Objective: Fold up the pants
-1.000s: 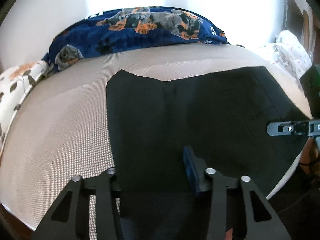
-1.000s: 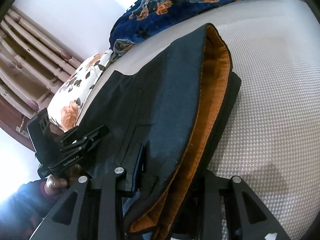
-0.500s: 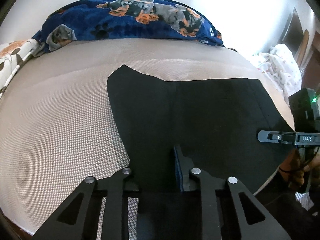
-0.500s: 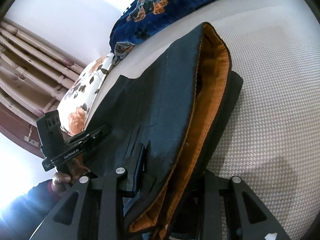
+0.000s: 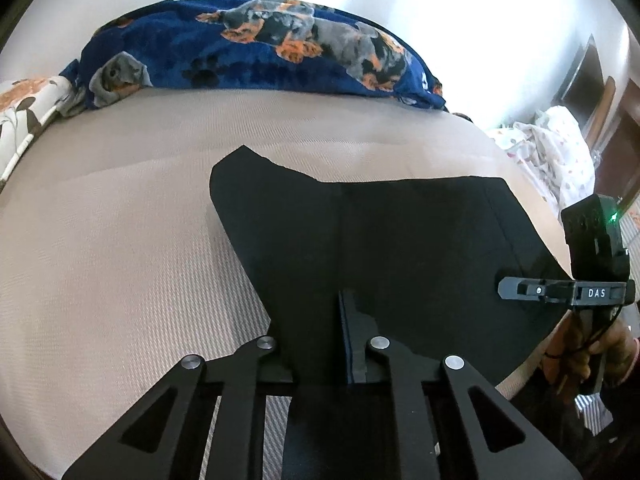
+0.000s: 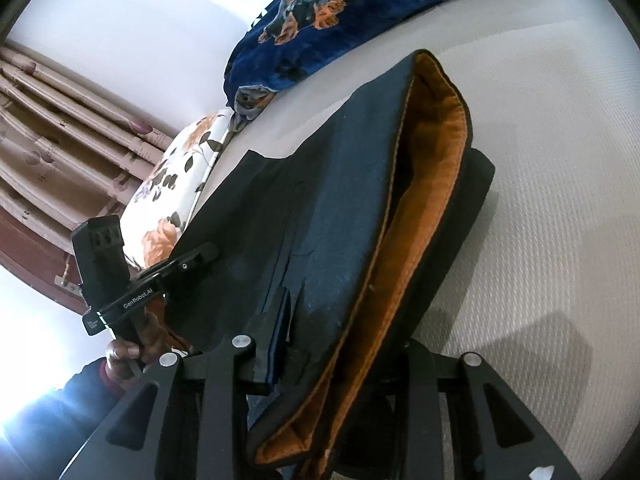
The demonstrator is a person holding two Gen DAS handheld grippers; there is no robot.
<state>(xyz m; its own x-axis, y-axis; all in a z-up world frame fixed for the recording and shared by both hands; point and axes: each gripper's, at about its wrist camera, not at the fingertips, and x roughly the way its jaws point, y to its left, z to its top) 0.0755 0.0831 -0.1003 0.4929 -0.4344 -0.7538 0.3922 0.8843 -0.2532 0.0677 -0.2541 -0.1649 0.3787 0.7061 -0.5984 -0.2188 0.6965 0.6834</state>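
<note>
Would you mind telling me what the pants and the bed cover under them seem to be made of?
The pants look like matte dark woven cloth, with an orange lining at the waistband, possibly fleece. The bed cover looks like beige woven fabric, given its fine houndstooth-like weave.

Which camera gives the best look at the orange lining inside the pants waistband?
The right wrist view: the orange lining runs along the open waistband of the pants. The left wrist view shows only the pants' flat black outer cloth, no lining.
</note>
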